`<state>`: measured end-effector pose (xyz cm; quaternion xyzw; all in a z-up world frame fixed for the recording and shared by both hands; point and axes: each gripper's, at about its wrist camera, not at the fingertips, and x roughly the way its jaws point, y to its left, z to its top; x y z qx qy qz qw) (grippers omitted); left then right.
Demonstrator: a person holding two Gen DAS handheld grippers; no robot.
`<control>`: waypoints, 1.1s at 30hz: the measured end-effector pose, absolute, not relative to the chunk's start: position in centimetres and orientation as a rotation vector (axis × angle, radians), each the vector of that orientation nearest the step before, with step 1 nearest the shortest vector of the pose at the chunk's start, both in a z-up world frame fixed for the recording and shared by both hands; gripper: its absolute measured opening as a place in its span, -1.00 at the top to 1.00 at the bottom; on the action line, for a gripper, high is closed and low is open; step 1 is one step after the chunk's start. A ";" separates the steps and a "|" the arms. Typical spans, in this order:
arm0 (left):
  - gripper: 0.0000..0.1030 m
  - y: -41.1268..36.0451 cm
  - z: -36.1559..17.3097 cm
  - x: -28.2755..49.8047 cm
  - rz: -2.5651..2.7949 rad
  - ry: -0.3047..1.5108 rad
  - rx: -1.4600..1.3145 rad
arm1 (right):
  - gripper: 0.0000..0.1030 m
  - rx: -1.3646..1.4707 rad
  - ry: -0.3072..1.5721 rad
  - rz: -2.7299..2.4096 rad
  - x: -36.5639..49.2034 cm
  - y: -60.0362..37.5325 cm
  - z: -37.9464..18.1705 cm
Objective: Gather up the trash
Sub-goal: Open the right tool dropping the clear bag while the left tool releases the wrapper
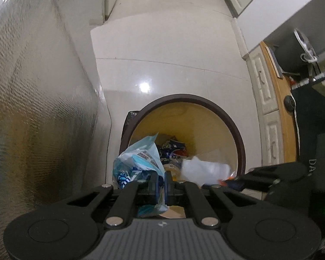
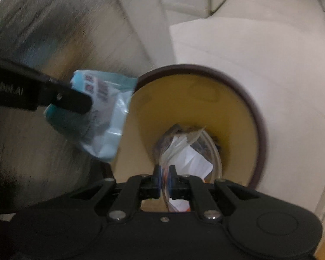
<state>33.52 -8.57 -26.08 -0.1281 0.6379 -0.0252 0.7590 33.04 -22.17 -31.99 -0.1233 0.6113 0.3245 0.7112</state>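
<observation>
A round bin with a brown rim (image 1: 234, 125) (image 2: 260, 130) and a yellow inside stands on the floor below both grippers. Blue printed wrappers (image 1: 173, 151) lie at its bottom. My left gripper (image 1: 161, 175) is shut on a light blue plastic bag (image 1: 138, 158) (image 2: 106, 119), which hangs over the bin's left edge. In the right wrist view the left gripper (image 2: 84, 103) comes in from the left. My right gripper (image 2: 165, 173) (image 1: 231, 179) is shut on a clear wrapper with white paper (image 2: 188, 156) (image 1: 203, 170), which hangs over the bin's opening.
A silvery textured wall (image 1: 32, 108) runs close along the bin's left side. Glossy pale floor tiles (image 1: 162, 54) stretch beyond the bin. On the right stand a cream cabinet with drawers (image 1: 264, 91) and a wooden edge (image 1: 279, 99). A dark liner (image 1: 130, 117) shows behind the rim.
</observation>
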 end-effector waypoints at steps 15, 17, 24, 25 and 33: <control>0.93 -9.6 -29.0 36.5 -0.068 1.417 -0.361 | 0.27 -0.097 1.417 0.729 33.5 -24.3 -32.2; 0.92 -10.1 -29.4 37.1 -0.079 1.415 -0.375 | 0.27 -0.056 1.408 0.691 33.9 -25.6 -31.6; 0.25 -11.4 -31.2 39.4 -0.049 1.419 -0.391 | 0.26 0.042 1.399 0.612 34.1 -28.4 -30.5; 0.09 -11.5 -31.3 39.7 -0.045 1.424 -0.378 | 0.26 0.044 1.399 0.609 34.1 -28.6 -30.5; -0.08 -11.8 -31.7 39.3 -0.049 1.488 -0.266 | 0.23 0.083 1.400 0.570 34.1 -29.6 -30.0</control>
